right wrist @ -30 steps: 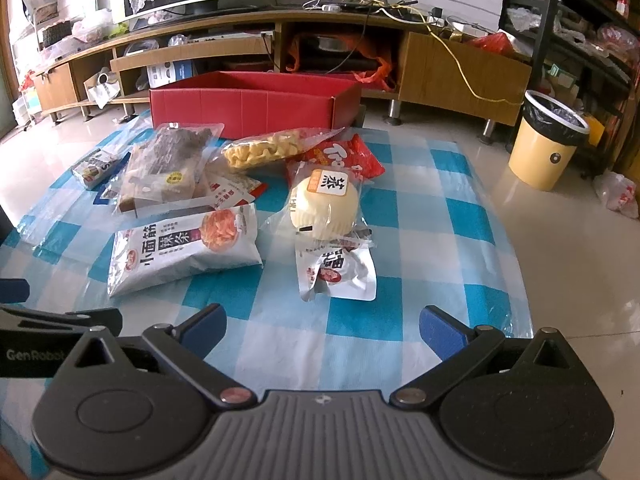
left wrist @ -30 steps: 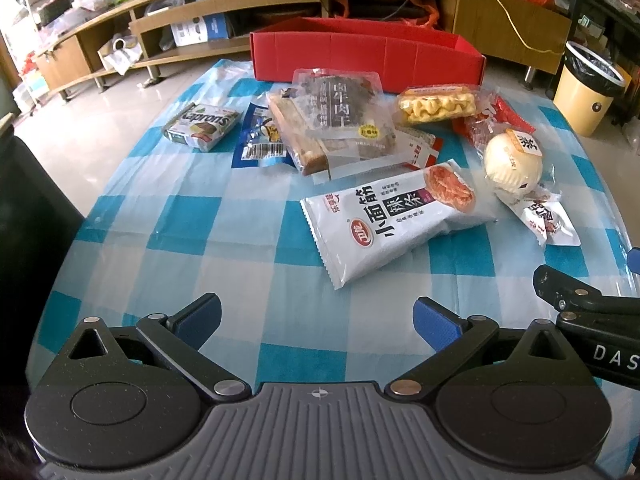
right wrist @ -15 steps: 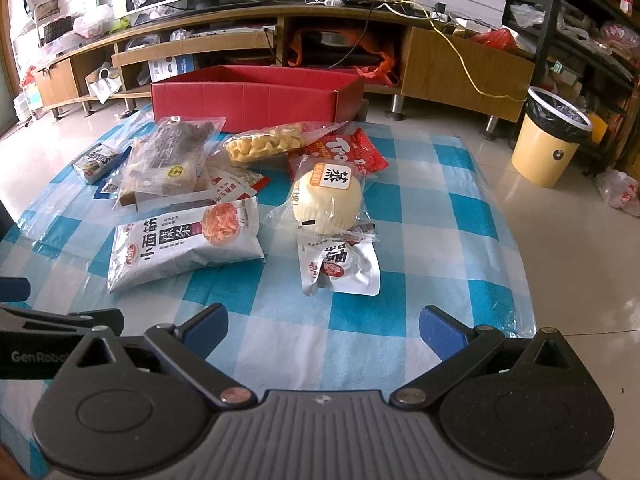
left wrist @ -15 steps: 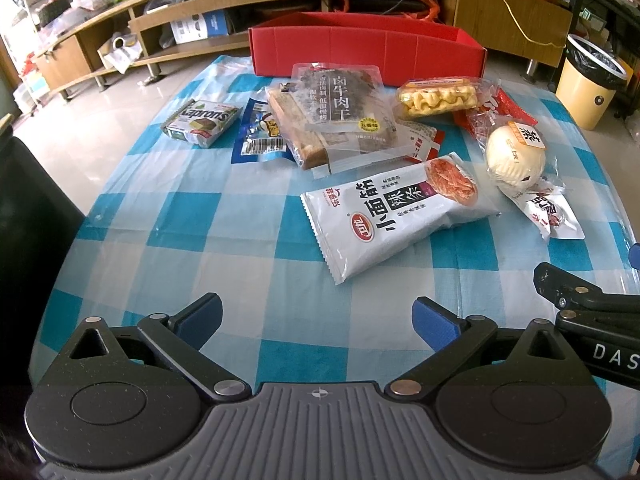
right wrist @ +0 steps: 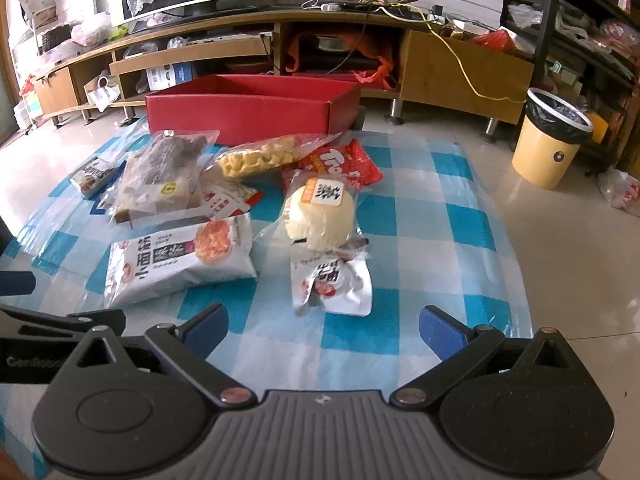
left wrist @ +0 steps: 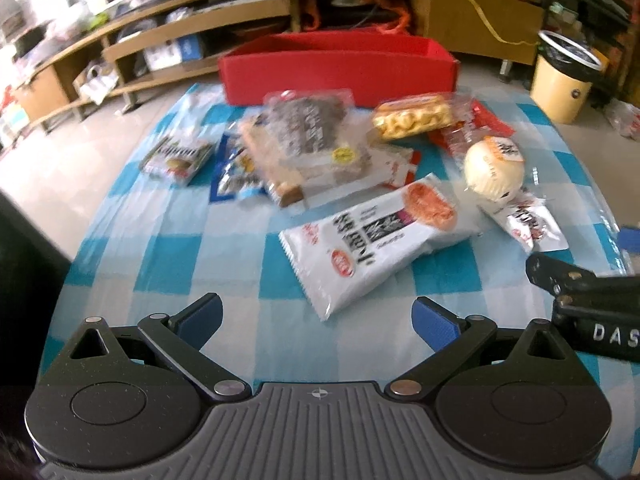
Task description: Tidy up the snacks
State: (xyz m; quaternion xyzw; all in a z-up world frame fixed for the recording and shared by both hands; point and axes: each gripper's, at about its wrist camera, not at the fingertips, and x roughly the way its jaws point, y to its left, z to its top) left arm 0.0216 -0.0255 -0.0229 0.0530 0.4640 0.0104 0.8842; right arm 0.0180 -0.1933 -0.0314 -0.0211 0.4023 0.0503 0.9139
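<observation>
Several snack packs lie on a blue-and-white checked tablecloth (left wrist: 168, 256). A long white noodle-snack bag (left wrist: 372, 244) (right wrist: 180, 260) is nearest, just ahead of my left gripper (left wrist: 316, 320), which is open and holds nothing. A round white bun in clear wrap (right wrist: 320, 216) (left wrist: 494, 166) sits above a small white-and-red sachet (right wrist: 332, 284). That sachet lies just in front of my right gripper (right wrist: 324, 326), also open with nothing in it. Behind them lie a clear beef-snack bag (left wrist: 312, 140), a yellow puffed-snack bag (right wrist: 260, 158) and a red packet (right wrist: 340, 160). An open red box (right wrist: 240, 110) (left wrist: 340, 68) stands at the table's far edge.
A small green-and-white biscuit pack (left wrist: 176, 158) and a blue packet (left wrist: 236, 172) lie at the left. A yellow bin with a black liner (right wrist: 552, 140) stands on the tiled floor to the right. Low wooden shelving (right wrist: 192, 60) runs behind the table. The table's right edge (right wrist: 508, 248) drops to the floor.
Both views have tilted up and come a little closer to the snacks; the left wrist view is now motion-blurred. No snack has moved and both grippers stay open.
</observation>
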